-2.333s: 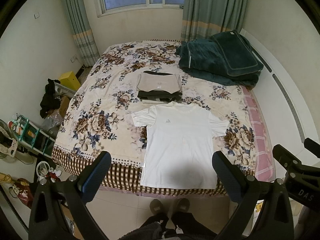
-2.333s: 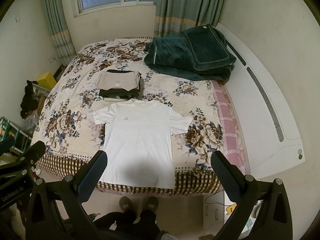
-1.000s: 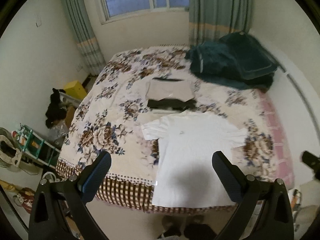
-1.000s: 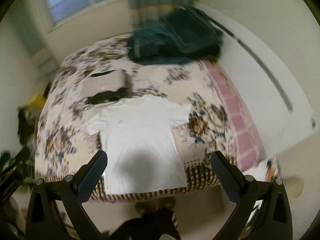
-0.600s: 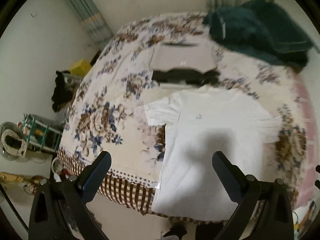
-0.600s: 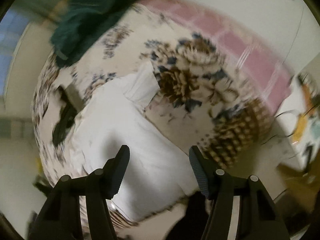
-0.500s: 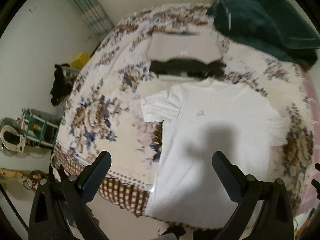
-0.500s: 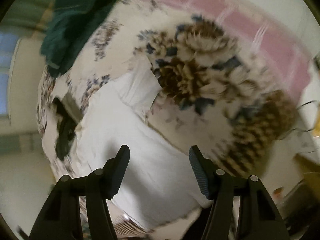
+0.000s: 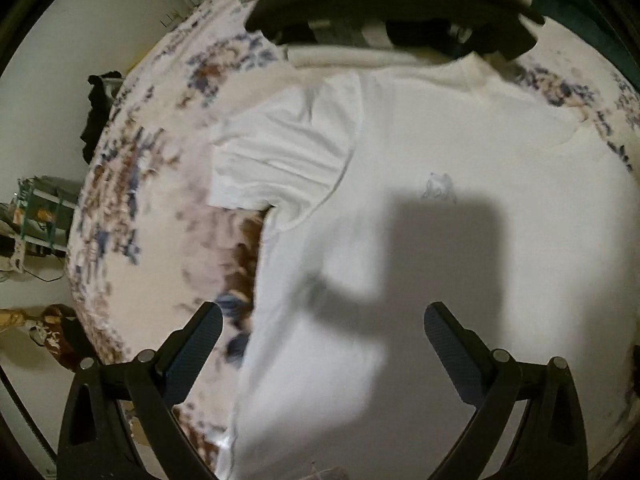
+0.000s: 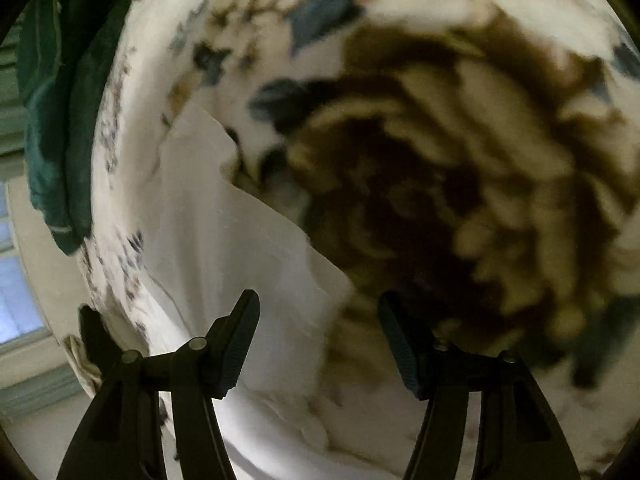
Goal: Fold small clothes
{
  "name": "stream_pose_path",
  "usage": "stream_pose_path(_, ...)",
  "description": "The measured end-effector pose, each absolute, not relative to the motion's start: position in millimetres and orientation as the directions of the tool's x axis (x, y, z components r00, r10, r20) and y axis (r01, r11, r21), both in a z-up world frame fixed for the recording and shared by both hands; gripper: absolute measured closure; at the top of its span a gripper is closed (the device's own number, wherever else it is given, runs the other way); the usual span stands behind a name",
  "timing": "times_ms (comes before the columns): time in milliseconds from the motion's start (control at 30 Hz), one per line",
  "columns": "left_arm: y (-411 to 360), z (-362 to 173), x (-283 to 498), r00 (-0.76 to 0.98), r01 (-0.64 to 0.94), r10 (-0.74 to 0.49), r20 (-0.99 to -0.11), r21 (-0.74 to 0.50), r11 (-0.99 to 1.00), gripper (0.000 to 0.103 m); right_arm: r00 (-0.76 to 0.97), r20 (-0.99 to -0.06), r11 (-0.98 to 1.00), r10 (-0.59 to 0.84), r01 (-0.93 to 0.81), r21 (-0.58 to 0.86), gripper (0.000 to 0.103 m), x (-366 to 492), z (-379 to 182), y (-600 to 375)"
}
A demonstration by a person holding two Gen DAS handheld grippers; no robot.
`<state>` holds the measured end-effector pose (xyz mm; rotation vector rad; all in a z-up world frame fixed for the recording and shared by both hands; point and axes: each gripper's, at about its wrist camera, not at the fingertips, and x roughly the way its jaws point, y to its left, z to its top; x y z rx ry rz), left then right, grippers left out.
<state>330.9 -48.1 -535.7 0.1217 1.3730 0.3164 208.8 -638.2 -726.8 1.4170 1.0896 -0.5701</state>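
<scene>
White T-shirt [image 9: 460, 168] lies spread flat, front up, on the floral bedspread [image 9: 132, 208], with a faint small emblem on the chest and one short sleeve [image 9: 280, 160] extended sideways, lightly wrinkled. Its collar end lies just beside a stack of folded clothes [image 9: 384, 12], where a dark garment sits beneath a pale one; whether the collar touches the stack cannot be determined. The left gripper [image 9: 322, 344] hangs above the lower body of the shirt with its jaws spread wide and nothing between them; its shadow falls across the white fabric. The right gripper [image 10: 318, 344] sits close over the bed with its jaws partly apart and nothing clamped; the gap between its fingertips spans the edge where the white cloth [image 10: 224, 248] meets a large brown flower print on the bedspread [image 10: 460, 200]. The left wrist view alone shows the stack, the chest emblem, a dark garment pile [image 9: 98, 116] and a green rack [image 9: 38, 216] on the floor beside the bed. The right wrist view alone shows a dark green blanket [image 10: 60, 92] at the far edge of the bed and a window [image 10: 16, 300]. That view is blurred, so fine fabric detail cannot be read.
</scene>
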Motion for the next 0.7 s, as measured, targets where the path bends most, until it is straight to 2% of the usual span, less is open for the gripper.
stream_pose_path(33, -50.0, -542.1, 333.6, 0.160, -0.151, 0.288, -0.944, 0.264, 0.953, 0.000, 0.466, -0.853, 0.151, 0.236, 0.849, 0.506, 0.062, 212.7, -722.5, -635.8)
stream_pose_path(67, -47.3, -546.8, 332.8, 0.157, -0.153, 0.284, -0.946, 0.261, 0.953, 0.000, 0.472, -0.856, 0.183, 0.212, 0.841, 0.509, 0.095, 219.2, -718.2, -632.3)
stream_pose_path(133, -39.0, -550.5, 330.0, 0.151, -0.163, 0.278, -0.949, 0.253, 0.954, 0.000, 0.449, -0.880, 0.296, 0.155, 0.829, 0.475, 0.098, 239.5, -701.7, -617.2)
stream_pose_path(267, -12.7, -545.5, 318.0, 0.151, -0.195, 0.283, -0.947, 0.252, 0.948, 0.000, 0.432, -0.900, 0.600, 0.059, 0.705, 0.378, 0.099, 295.8, -651.8, -556.2)
stream_pose_path(400, 20.7, -538.7, 302.0, 0.167, -0.204, 0.327, -0.930, 0.292, 0.935, 0.000, 0.388, -0.920, 0.923, 0.054, 0.331, 0.194, 0.099, 365.2, -622.6, -429.1)
stream_pose_path(467, 39.3, -539.5, 294.7, 0.161, -0.203, 0.348, -0.924, 0.314, 0.927, 0.000, 0.258, -0.959, 0.982, 0.116, 0.113, 0.150, 0.098, 383.2, -637.6, -363.3)
stream_pose_path(500, 49.8, -540.3, 291.1, 0.153, -0.209, 0.357, -0.921, 0.323, 0.923, 0.000, 0.194, -0.968, 0.984, 0.160, 0.049, 0.173, 0.096, 386.9, -645.7, -342.4)
stream_pose_path(533, 59.2, -541.1, 288.3, 0.144, -0.217, 0.355, -0.924, 0.321, 0.922, 0.000, 0.144, -0.964, 0.973, 0.223, 0.020, 0.228, 0.085, 386.6, -651.7, -330.6)
stream_pose_path(567, 67.1, -541.5, 286.5, 0.138, -0.226, 0.353, -0.926, 0.317, 0.921, 0.000, 0.132, -0.955, 0.961, 0.266, 0.042, 0.273, 0.068, 387.5, -652.4, -329.9)
stream_pose_path(633, 85.4, -542.4, 284.0, 0.129, -0.251, 0.343, -0.930, 0.304, 0.919, 0.000, 0.172, -0.931, 0.921, 0.322, 0.171, 0.350, 0.052, 379.8, -647.4, -351.1)
stream_pose_path(700, 98.7, -545.9, 284.4, 0.123, -0.269, 0.324, -0.938, 0.282, 0.921, 0.000, 0.204, -0.919, 0.868, 0.336, 0.312, 0.387, 0.050, 363.8, -645.8, -378.8)
